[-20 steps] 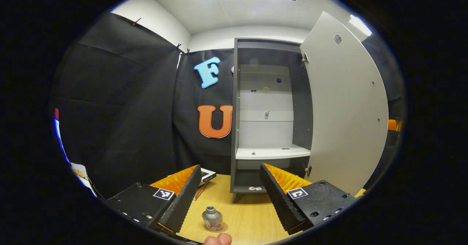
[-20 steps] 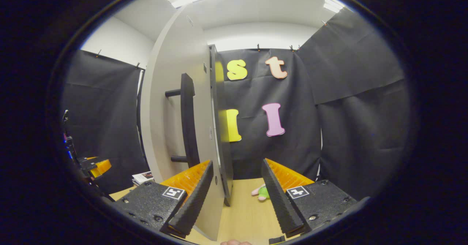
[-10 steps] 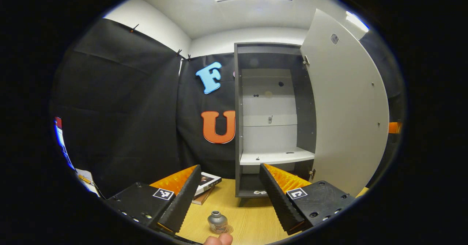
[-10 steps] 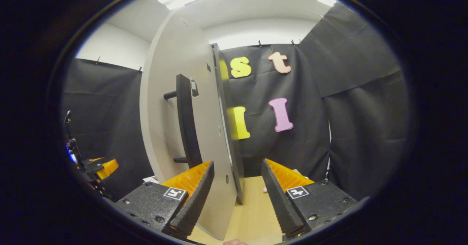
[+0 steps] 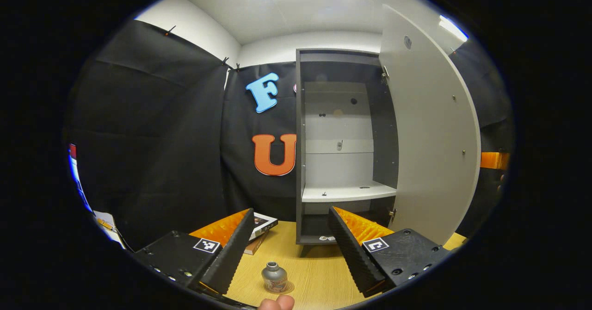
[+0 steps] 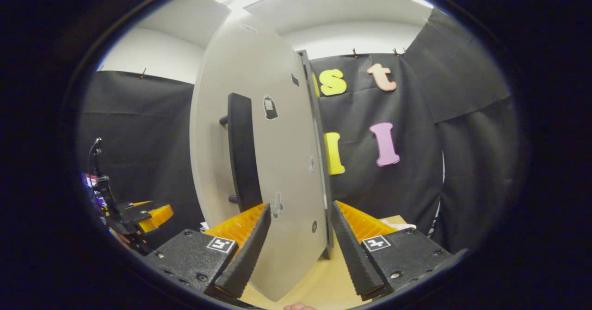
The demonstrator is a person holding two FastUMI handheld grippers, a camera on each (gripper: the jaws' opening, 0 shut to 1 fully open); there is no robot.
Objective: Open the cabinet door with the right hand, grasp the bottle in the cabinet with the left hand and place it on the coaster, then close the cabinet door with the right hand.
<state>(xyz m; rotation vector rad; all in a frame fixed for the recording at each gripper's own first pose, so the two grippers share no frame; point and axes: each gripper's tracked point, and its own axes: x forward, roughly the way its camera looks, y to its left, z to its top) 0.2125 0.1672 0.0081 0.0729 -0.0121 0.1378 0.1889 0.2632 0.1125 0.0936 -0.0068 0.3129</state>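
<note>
Fingers: both grippers' spread, empty | bottle [image 5: 274,276] on coaster [image 5: 283,289] | cabinet door [image 6: 273,171] open

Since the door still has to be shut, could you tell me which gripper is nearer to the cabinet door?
Right. The right gripper is open right at the cabinet door, its fingers straddling the door's edge. The left gripper is open, set back over the table near the bottle.

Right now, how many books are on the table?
2, stacked: a dark-covered top book lies on a lower book, left of the cabinet and behind the left claw. Others may hide behind that claw's fingers.
</note>
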